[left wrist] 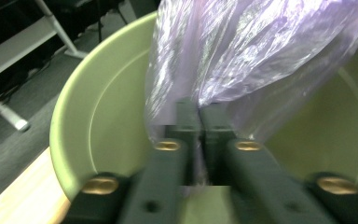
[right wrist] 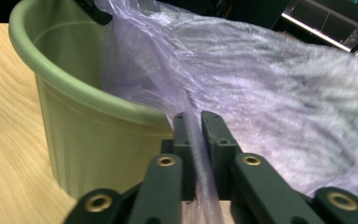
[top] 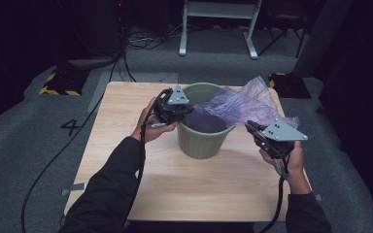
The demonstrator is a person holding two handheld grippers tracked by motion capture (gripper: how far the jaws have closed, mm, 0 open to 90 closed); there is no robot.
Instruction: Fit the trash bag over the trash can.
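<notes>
A green plastic bucket [top: 201, 141] stands upright in the middle of the wooden table [top: 126, 160]. A thin, see-through purple plastic bag [top: 238, 104] lies across its mouth and spills over the far right rim. My left gripper [top: 187, 110] is at the bucket's left rim, shut on a bunched edge of the bag [left wrist: 242, 46]; the film runs between its jaws [left wrist: 199, 109]. My right gripper [top: 249, 127] is just outside the right rim, shut on another edge of the bag [right wrist: 284, 84], which runs as a strip between its jaws [right wrist: 194, 119]. The bucket wall [right wrist: 84, 126] is to their left.
Bare tabletop [top: 194, 189] lies in front of the bucket. Grey carpet surrounds the table, with a white metal frame [top: 218, 19] and cables at the back. A black and yellow striped block [top: 60, 82] sits at the far left.
</notes>
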